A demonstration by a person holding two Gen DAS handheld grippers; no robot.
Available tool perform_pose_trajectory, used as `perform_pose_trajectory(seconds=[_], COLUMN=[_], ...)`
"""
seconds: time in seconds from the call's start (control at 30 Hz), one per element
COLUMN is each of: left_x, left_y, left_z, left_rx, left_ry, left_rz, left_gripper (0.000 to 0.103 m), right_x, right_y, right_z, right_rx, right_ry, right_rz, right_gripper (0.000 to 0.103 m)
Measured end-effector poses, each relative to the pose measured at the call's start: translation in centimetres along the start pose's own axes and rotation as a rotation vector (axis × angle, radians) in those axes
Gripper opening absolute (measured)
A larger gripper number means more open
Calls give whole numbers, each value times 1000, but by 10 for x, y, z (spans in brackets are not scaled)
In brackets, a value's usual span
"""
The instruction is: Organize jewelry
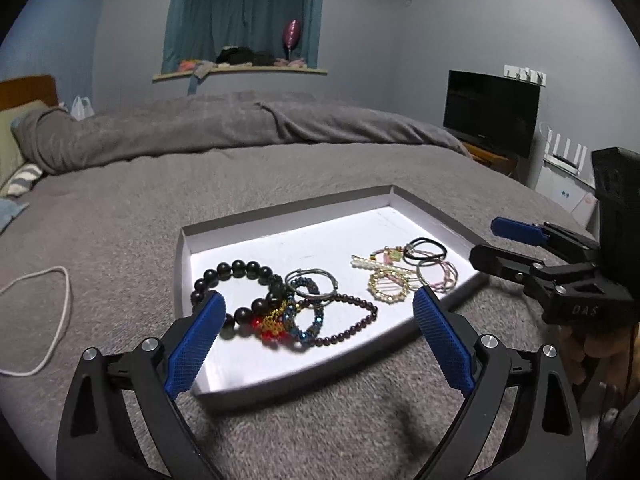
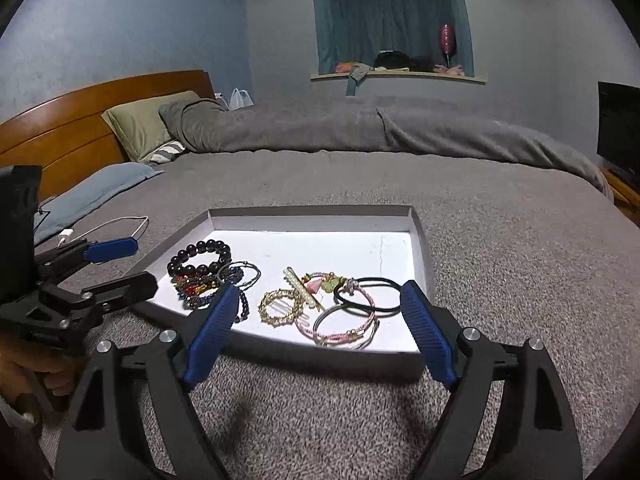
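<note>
A shallow white box lid (image 1: 280,236) (image 2: 312,222) lies on the grey bed. Its left side holds a black bead bracelet (image 1: 236,272) (image 2: 199,258), a silver bangle (image 1: 312,285), a dark purple bead bracelet (image 1: 352,320) and red, gold and blue beaded pieces (image 1: 280,322). Its right side holds a gold comb ring (image 1: 390,288) (image 2: 280,306), a pearl clip (image 2: 298,288), pink cord bracelets (image 2: 340,328) and black hair ties (image 1: 426,252) (image 2: 370,295). My left gripper (image 1: 320,340) is open over the lid's near edge. My right gripper (image 2: 320,334) is open and empty before the right pile.
A white cable (image 1: 52,312) (image 2: 116,226) lies on the blanket left of the lid. Pillows (image 2: 140,128) and a wooden headboard (image 2: 80,120) are at the far left. A television (image 1: 490,112) stands at the right. Each gripper shows in the other's view (image 1: 532,256) (image 2: 100,272).
</note>
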State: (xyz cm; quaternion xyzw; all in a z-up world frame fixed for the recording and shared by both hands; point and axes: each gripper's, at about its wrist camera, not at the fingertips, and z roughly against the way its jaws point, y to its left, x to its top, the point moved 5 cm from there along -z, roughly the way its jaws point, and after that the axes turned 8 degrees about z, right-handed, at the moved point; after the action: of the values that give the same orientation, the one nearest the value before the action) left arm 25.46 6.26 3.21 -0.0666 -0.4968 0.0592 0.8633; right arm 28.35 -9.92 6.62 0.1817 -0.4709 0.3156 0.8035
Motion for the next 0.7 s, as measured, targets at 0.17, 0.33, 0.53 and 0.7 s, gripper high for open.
perform_pose_trajectory(seconds=[0.17,0.33,0.53,0.7], left_x=[-7,-19,-24,-25], left_y=[0,-1,-2,0], left_z=[10,17,27,28], left_rx=[13,28,26,53], left_ry=[-31,-52,-85,-95], left_rz=[9,8,19,26], left_gripper=[97,97,98,98], right_x=[-6,-14,-18,-19], right_y=[3,5,8,9], right_z=[8,21,40,43], right_rx=[-7,-21,-36,-43], right_ry=[-11,-37,-98,-111], right_rz=[-3,-1,8,10], right_gripper=[83,89,93,95])
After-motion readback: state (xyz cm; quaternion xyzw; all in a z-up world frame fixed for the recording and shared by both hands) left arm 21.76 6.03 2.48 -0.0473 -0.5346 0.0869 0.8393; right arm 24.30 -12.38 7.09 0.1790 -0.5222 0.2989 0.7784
